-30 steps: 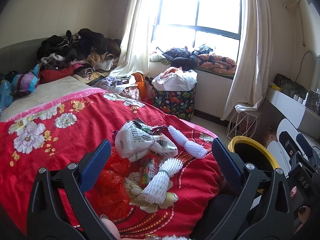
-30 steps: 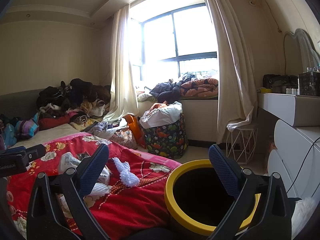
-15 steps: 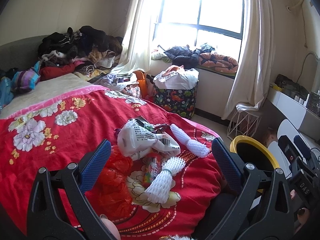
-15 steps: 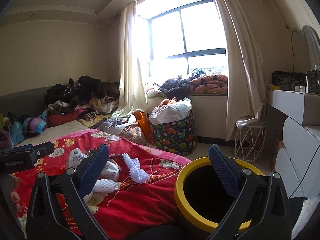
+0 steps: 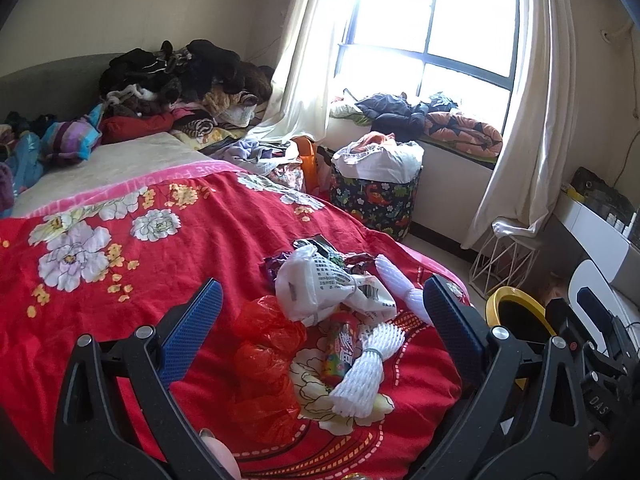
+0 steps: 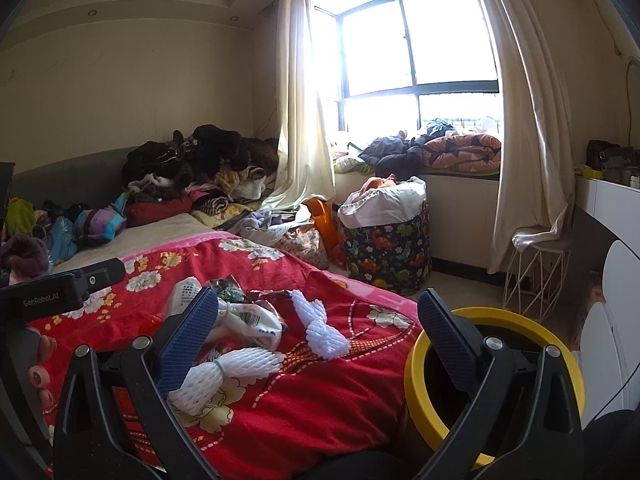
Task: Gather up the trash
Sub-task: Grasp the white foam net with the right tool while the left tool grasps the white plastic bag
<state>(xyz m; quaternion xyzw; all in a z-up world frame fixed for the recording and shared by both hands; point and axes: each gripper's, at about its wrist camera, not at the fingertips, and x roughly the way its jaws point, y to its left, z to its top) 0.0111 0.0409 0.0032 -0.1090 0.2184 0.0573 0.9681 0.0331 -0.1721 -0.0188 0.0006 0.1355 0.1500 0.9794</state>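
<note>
Left claw point(image 5: 320, 324) open wide, nothing between its blue pads, and we see it hanging over the trash pile on the red floral blanket point(image 5: 224, 240). Right claw point(image 6: 318, 328) also spread open and empty, sitting over the gap between the bed edge and the yellow-rimmed trash bin point(image 6: 560, 360).

Trash, as we see it from the left wrist view: a crumpled red plastic bag point(image 5: 264, 364) nearest the left claw, a white printed plastic bag point(image 5: 320, 292) just behind it, a colourful snack wrapper point(image 5: 340, 352) lying between the red bag and a white foam fruit net point(image 5: 364, 372). A second white foam net point(image 5: 396, 280) lies farther back, near the blanket's right edge. A dark purple wrapper point(image 5: 276, 266) pokes out behind the white bag.

The bin stands on the floor just beside the bed, to the right of the pile; its inside looks dark and we cannot tell the contents.

Background: clothes heap point(image 5: 180, 76) at the head of the bed, dinosaur-print laundry basket point(image 5: 376, 200) under the window, white wire stool point(image 5: 508, 256) by the curtain.
</note>
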